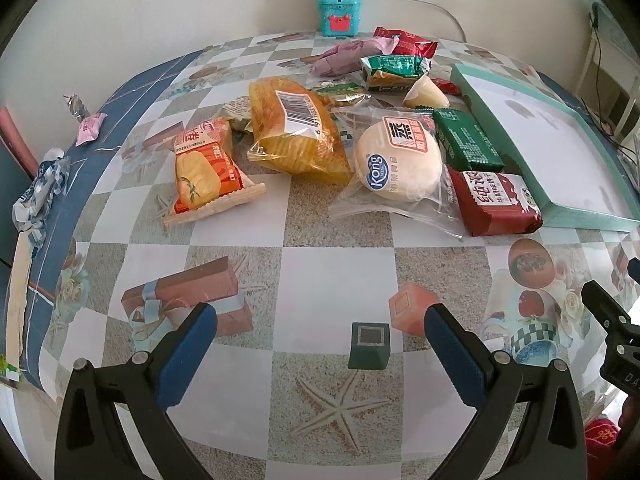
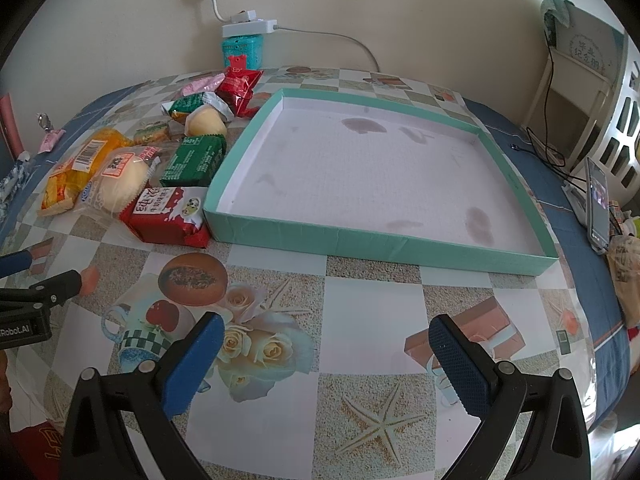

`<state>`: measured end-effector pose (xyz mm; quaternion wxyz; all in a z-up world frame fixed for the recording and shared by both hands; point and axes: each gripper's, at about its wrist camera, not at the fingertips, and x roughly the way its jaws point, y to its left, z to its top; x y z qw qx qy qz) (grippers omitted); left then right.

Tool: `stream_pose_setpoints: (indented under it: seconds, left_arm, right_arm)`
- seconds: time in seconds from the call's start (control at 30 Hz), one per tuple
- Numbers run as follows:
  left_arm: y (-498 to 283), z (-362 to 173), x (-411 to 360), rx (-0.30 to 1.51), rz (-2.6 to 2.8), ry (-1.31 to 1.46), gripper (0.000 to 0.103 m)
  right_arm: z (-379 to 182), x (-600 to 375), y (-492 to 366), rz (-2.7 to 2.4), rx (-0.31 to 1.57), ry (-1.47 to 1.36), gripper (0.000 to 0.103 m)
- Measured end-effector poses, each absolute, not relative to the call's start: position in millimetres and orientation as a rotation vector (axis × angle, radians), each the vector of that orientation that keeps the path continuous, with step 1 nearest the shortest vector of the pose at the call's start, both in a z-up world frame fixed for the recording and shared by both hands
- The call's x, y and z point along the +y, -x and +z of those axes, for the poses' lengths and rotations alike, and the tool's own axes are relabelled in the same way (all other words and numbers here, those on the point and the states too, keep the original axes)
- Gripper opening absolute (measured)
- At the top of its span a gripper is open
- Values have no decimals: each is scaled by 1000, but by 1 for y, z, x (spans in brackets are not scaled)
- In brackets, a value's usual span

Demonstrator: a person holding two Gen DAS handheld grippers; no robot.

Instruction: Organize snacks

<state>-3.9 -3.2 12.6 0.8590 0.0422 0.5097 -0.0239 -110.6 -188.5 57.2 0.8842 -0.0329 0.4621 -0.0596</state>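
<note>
On the bench [image 2: 360,312], left to right: a heap of wrapped snacks [image 1: 320,136] lies loose beside a shallow teal tray [image 2: 380,240], whose stained floor is bare, apparently the sorting destination. The left gripper [image 1: 320,344] hangs spread wide and empty before the heap, seemingly poised to pick; the right gripper [image 2: 326,360], equally released, faces the tray. Packets at the heap's rear overlap, their labels unreadable.

Both wrist views low over table [image 1: 336,276], facing wall; share snack pile [image 2: 132,168], tray [image 2: 380,236].
</note>
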Motion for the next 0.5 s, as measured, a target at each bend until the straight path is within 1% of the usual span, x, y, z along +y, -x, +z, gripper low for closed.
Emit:
stream_pose_setpoints:
  seconds: [0.5]
  left_arm:
    - [5,13,-3,1063,-51,-94,103]
  right_arm:
    - [57,-189,111,-124,961,71,103]
